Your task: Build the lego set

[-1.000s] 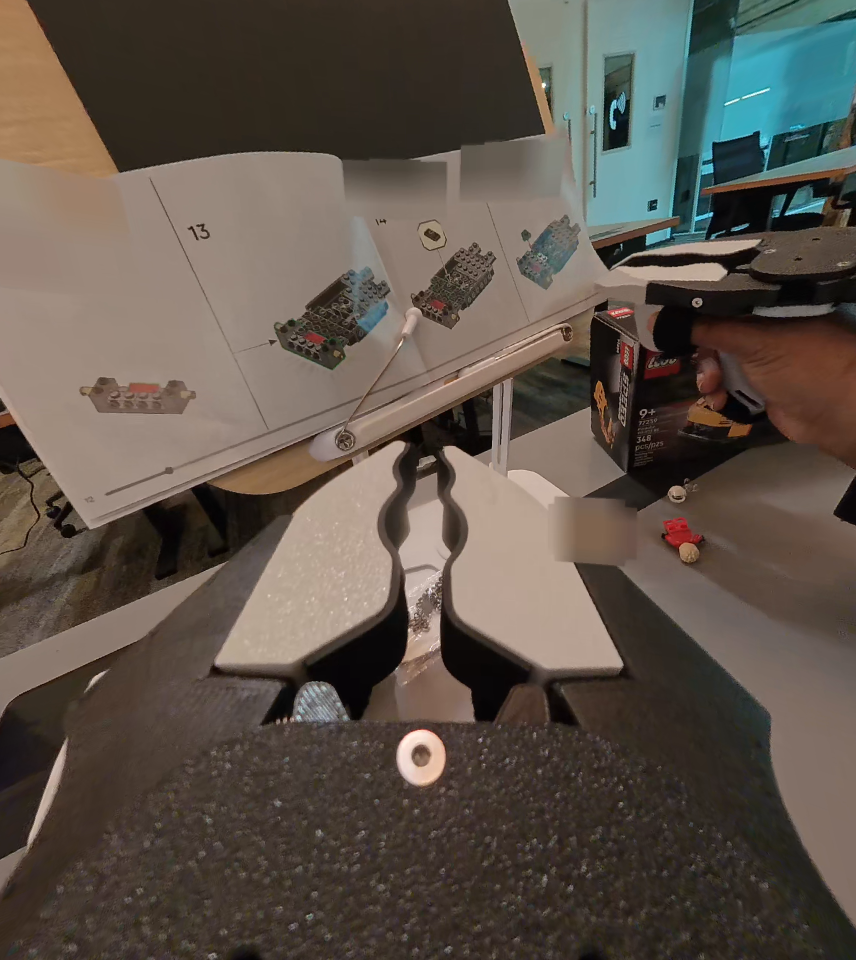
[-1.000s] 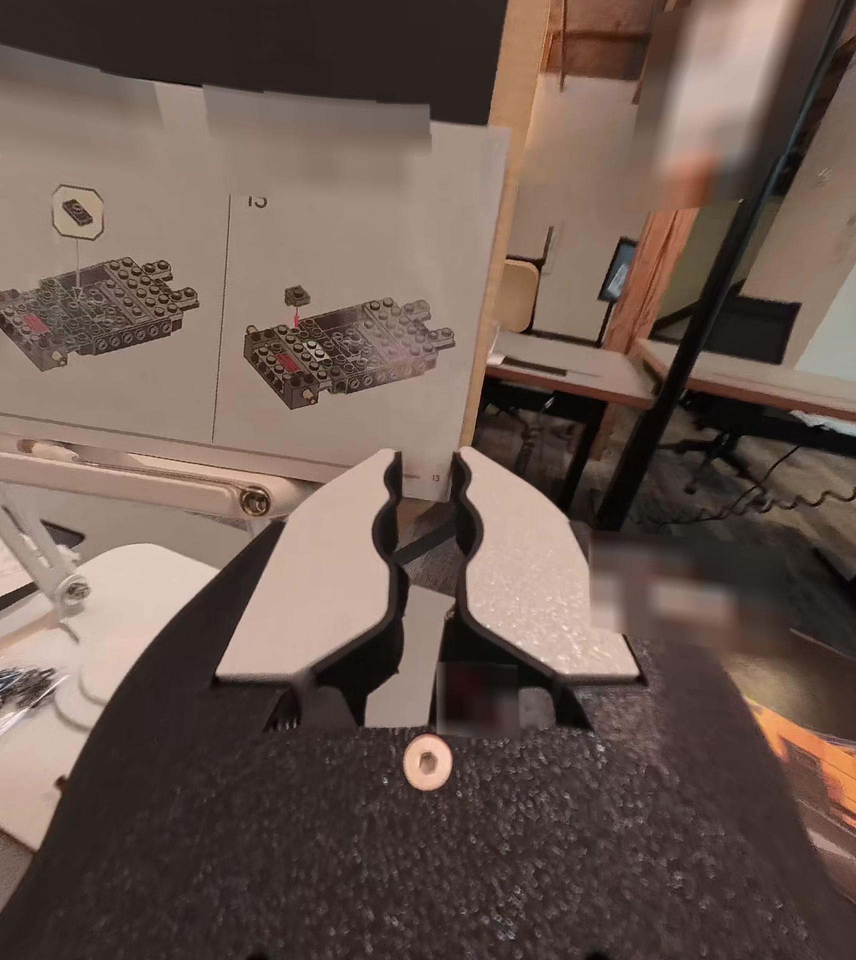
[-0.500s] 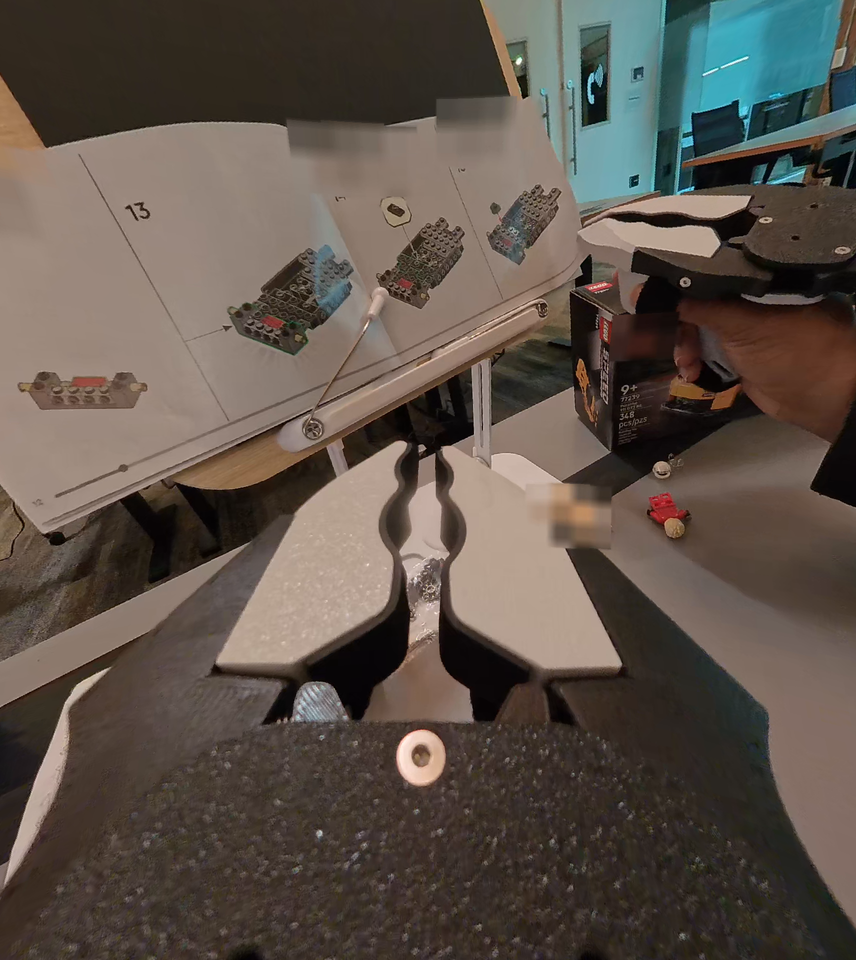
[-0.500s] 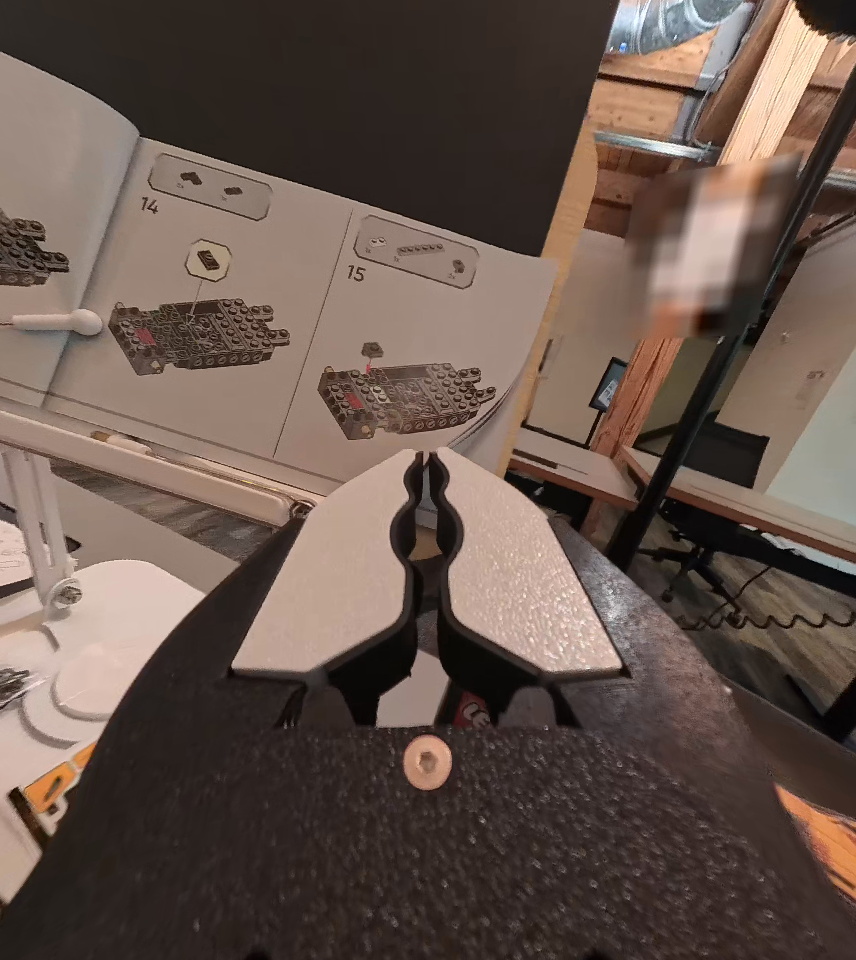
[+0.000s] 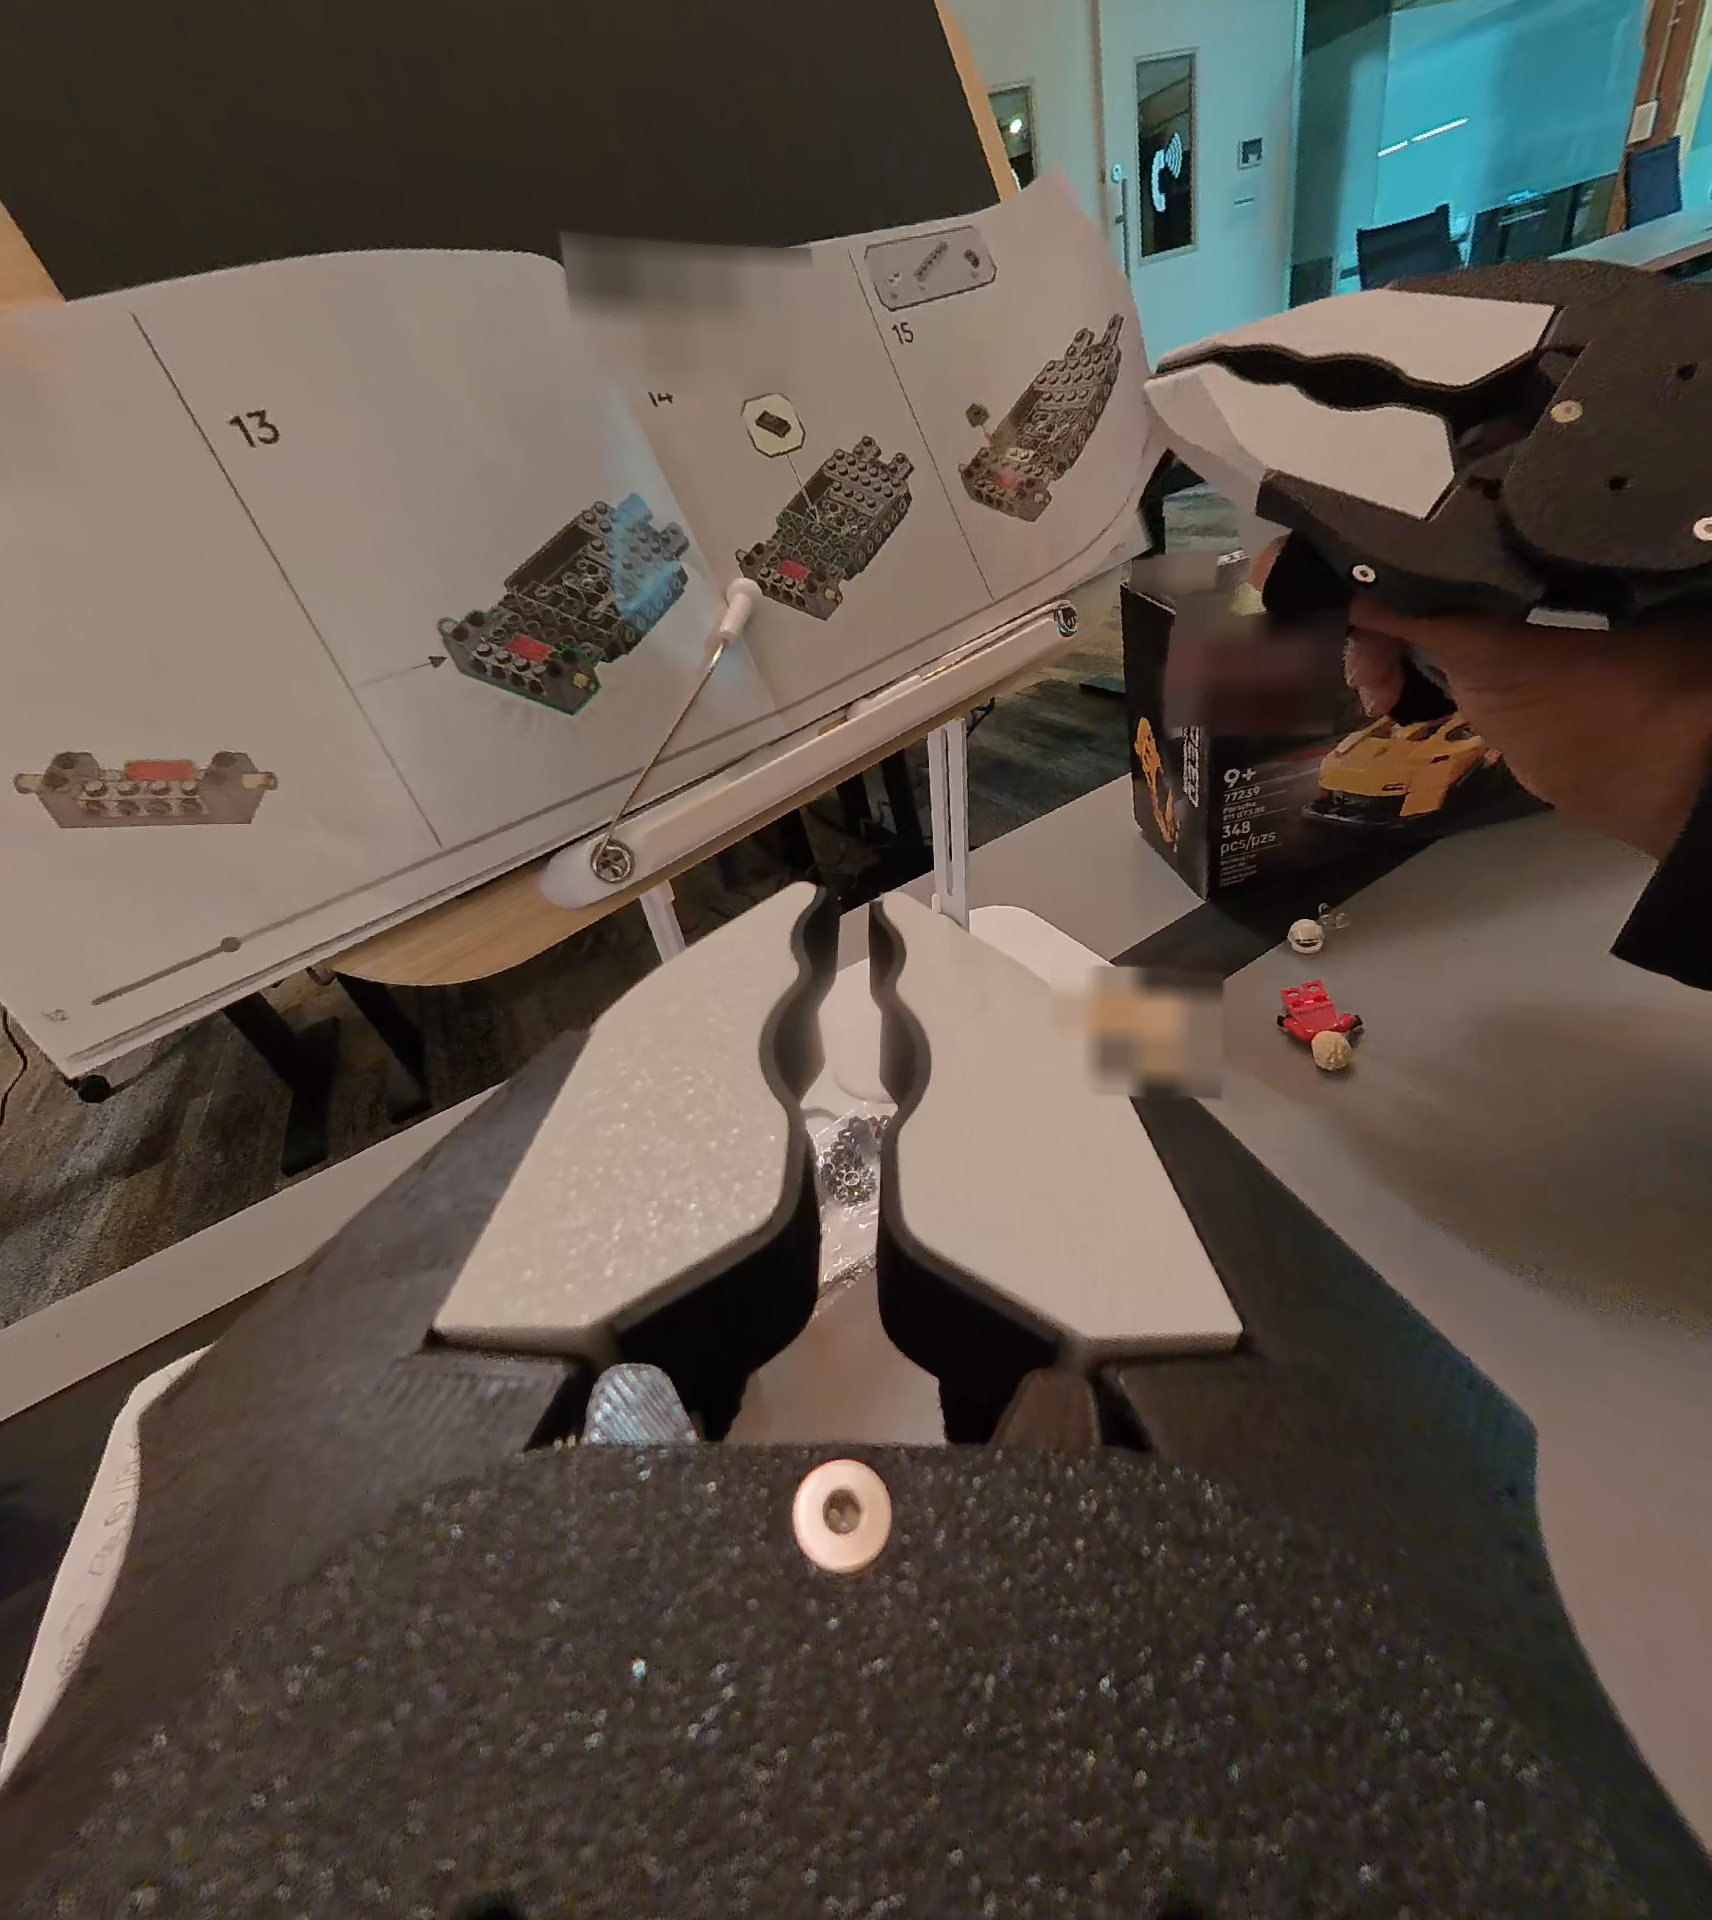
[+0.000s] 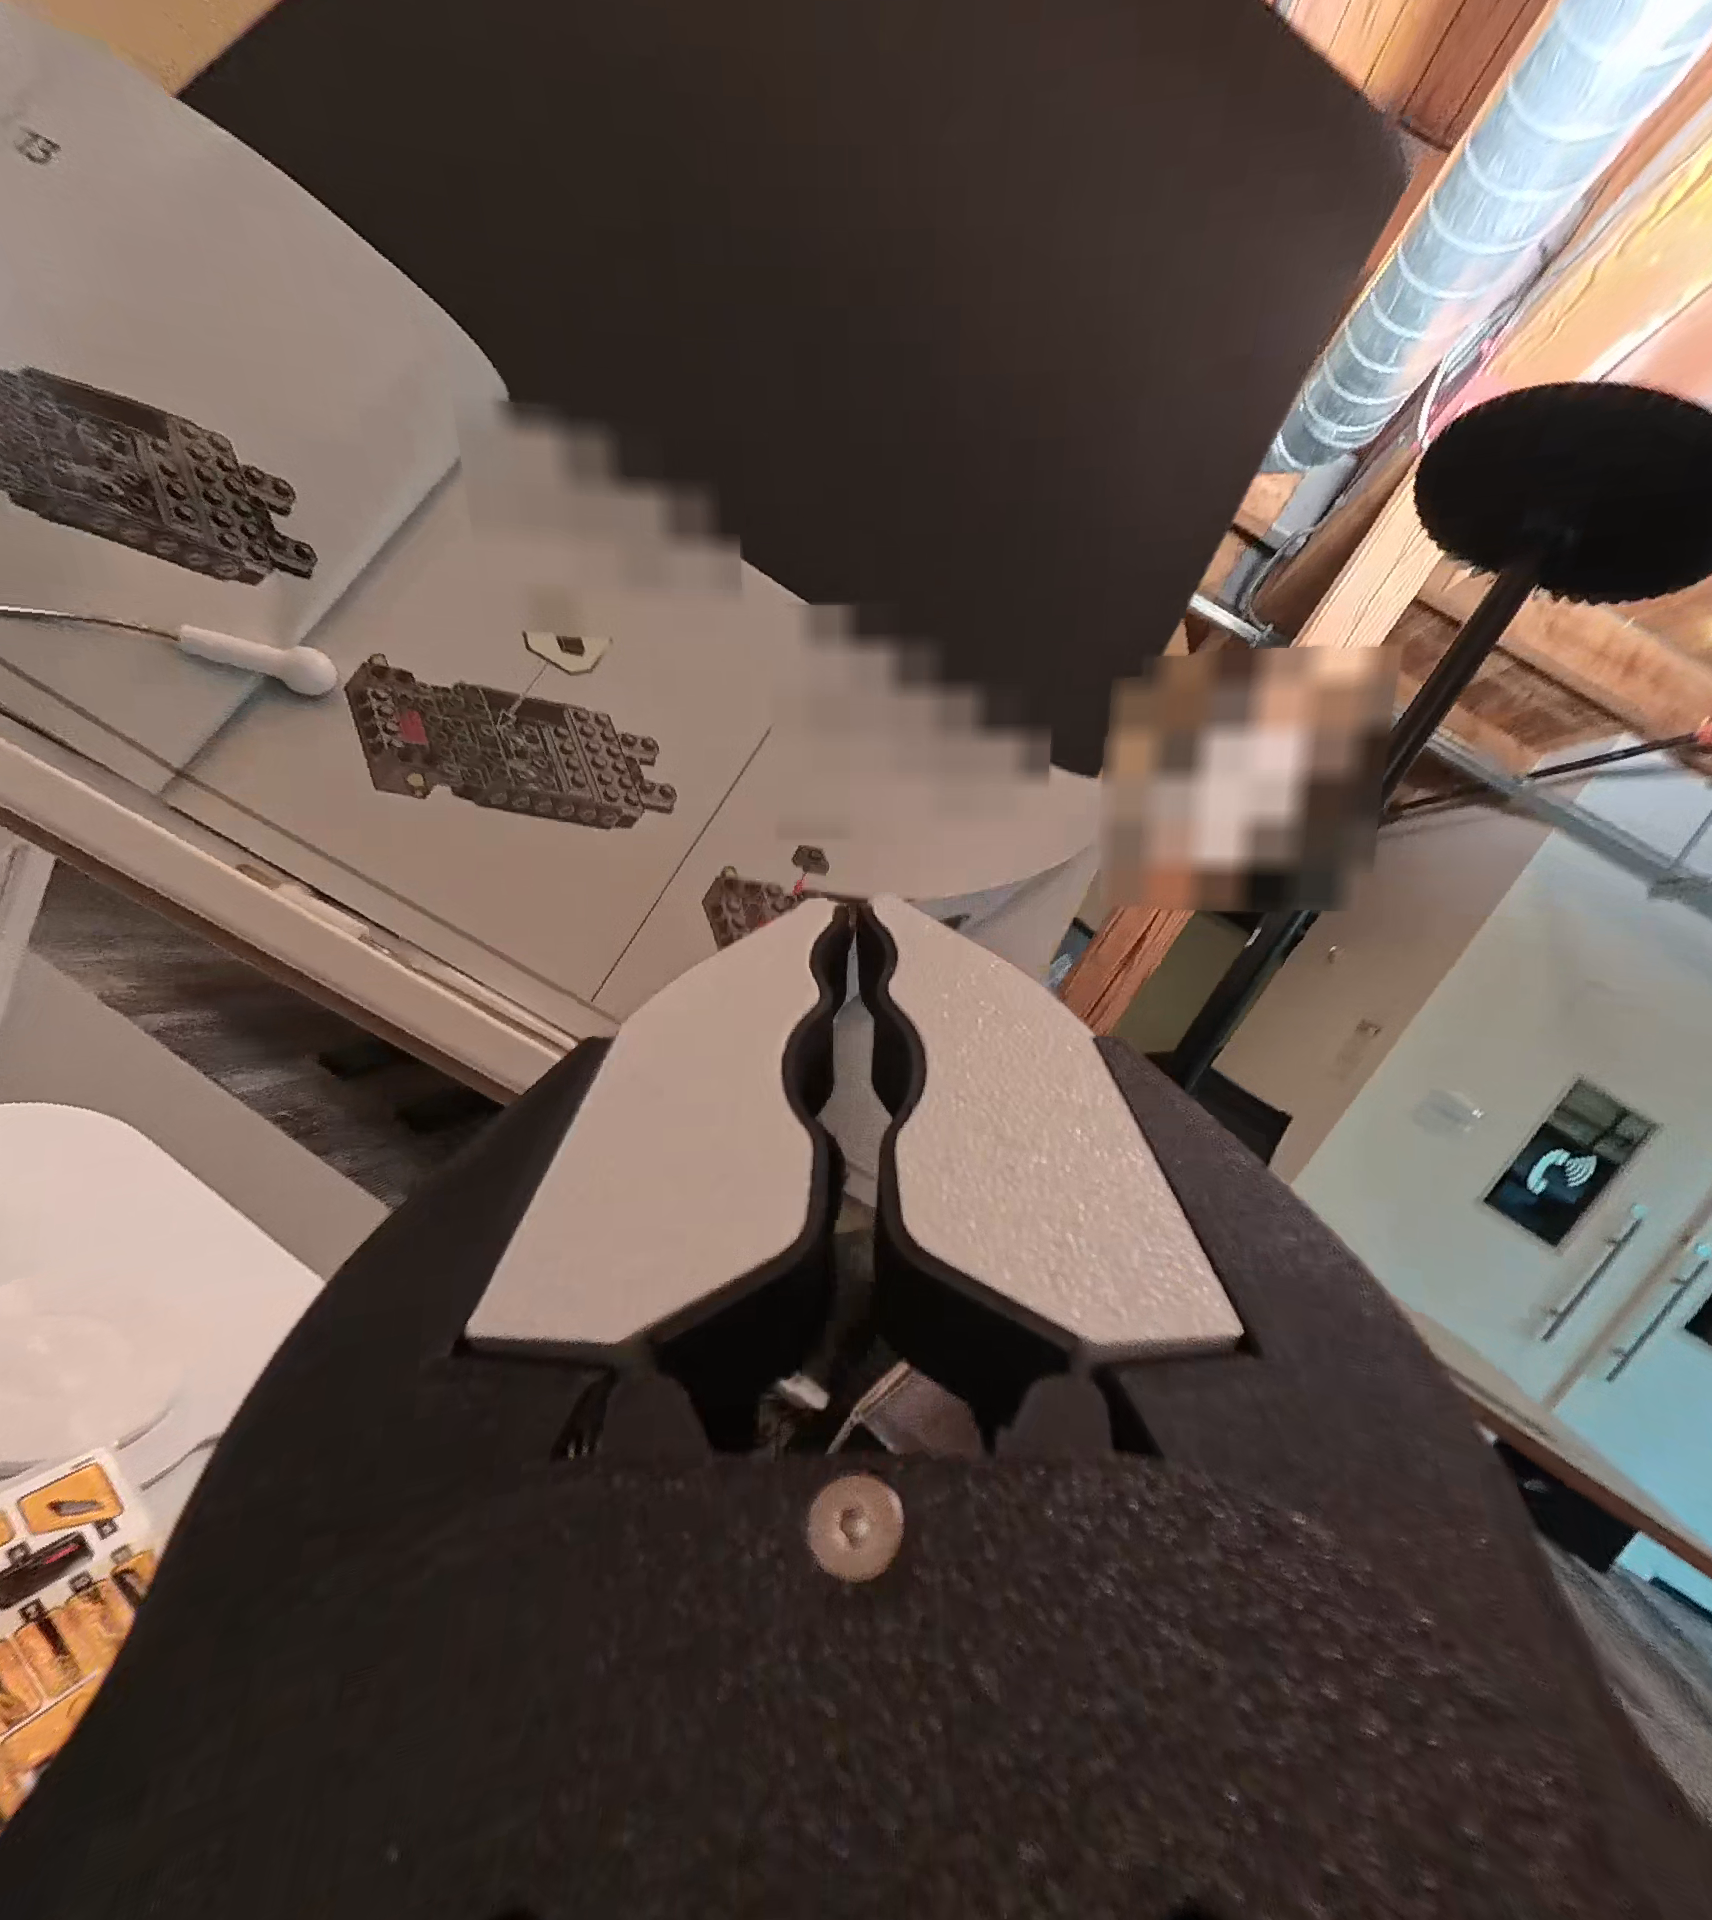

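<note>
**Both grippers up by the booklet, bricks down below**

Since a moment ago, our right gripper (image 5: 1158, 400) has swung up and tipped over, and its fingers have come almost together.

From the left wrist view, our left gripper (image 5: 844, 914) points at the instruction booklet (image 5: 332, 582) on its white stand (image 5: 810, 743). Its fingers sit a little apart, with nothing between them. Down through the gap we see a clear bag of small dark pieces (image 5: 847, 1174) on the table (image 5: 1517, 1247), right under the fingers. A small red piece (image 5: 1314, 1013) lies off to the right, in front of the black box (image 5: 1247, 790). We think the left gripper is nearer to the bag.

From the right wrist view, our right gripper (image 6: 854, 914) is tilted, its tips nearly touching and holding nothing. It points at the far right page of the booklet (image 6: 623, 727). A sticker sheet (image 6: 10, 1621) lies low on the left.
</note>
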`<state>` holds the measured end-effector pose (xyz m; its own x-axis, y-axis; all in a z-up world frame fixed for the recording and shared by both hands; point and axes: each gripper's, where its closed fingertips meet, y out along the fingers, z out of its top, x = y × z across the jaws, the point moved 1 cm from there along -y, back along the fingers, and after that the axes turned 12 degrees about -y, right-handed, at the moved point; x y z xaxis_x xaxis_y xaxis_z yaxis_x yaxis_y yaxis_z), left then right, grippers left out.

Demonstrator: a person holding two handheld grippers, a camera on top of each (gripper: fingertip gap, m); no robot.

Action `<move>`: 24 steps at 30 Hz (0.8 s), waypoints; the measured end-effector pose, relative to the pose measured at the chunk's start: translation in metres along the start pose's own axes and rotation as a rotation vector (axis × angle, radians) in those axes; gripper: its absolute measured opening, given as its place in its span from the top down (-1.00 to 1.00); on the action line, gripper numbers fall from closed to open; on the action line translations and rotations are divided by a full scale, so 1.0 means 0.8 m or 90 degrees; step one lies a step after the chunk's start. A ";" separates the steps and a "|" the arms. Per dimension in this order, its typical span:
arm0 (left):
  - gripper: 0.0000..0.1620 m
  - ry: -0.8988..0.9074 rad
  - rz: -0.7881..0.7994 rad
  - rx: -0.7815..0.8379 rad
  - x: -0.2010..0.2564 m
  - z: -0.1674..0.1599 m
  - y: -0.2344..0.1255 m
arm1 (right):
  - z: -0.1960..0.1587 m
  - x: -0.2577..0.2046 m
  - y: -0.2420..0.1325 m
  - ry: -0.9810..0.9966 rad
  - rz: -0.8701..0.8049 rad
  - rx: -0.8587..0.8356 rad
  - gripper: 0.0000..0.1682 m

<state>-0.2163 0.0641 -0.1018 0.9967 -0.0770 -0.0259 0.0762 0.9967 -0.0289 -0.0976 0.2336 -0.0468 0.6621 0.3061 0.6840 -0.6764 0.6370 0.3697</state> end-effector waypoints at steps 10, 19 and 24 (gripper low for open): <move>0.94 0.001 0.003 0.012 -0.005 0.011 -0.005 | 0.007 0.029 0.017 0.037 0.008 -0.033 1.00; 0.94 0.008 -0.012 0.002 0.005 0.007 -0.002 | -0.006 0.023 0.033 -0.038 0.051 -0.076 0.78; 0.94 0.020 -0.013 0.000 0.006 0.007 -0.003 | -0.025 0.007 0.086 0.032 0.191 -0.154 -0.05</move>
<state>-0.2113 0.0615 -0.0960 0.9936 -0.0974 -0.0570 0.0958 0.9949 -0.0303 -0.1340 0.2929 -0.0300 0.4657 0.5345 0.7053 -0.7508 0.6605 -0.0049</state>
